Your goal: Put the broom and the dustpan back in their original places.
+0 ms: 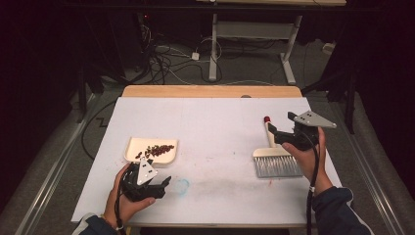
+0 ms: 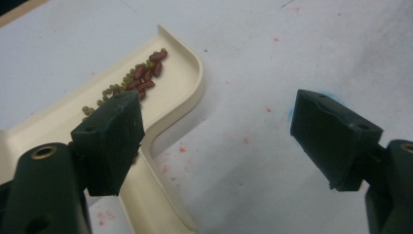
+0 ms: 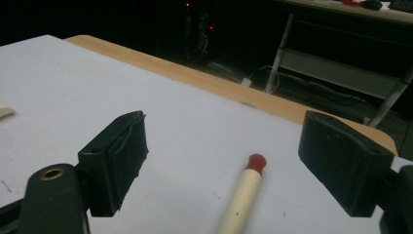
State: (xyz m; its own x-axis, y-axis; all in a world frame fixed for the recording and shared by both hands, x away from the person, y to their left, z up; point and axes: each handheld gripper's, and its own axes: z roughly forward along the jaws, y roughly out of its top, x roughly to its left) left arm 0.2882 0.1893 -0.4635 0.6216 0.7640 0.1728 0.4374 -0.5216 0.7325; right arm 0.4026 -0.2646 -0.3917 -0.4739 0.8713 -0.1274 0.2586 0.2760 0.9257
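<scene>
A cream dustpan [image 1: 134, 145] lies at the table's left with a small heap of red and green beans [image 1: 156, 149] in it. My left gripper [image 1: 164, 186] hovers just in front of it, open and holding nothing. In the left gripper view the dustpan [image 2: 187, 85] and beans [image 2: 143, 78] lie behind the left jaw of that gripper [image 2: 219, 117]. At the right lies a hand brush [image 1: 276, 164] with a wooden handle and a red tip [image 1: 267, 119]. My right gripper [image 1: 280, 123] stands open over that handle [image 3: 243, 195], which runs between the jaws [image 3: 224, 141] untouched.
White paper [image 1: 215, 127] covers the table, with faint red specks and a blue smudge [image 1: 182, 185] near the left gripper. A bare wooden strip [image 1: 210, 91] marks the far edge. Beyond it stand a desk frame [image 1: 254, 34] and floor cables [image 1: 166, 58].
</scene>
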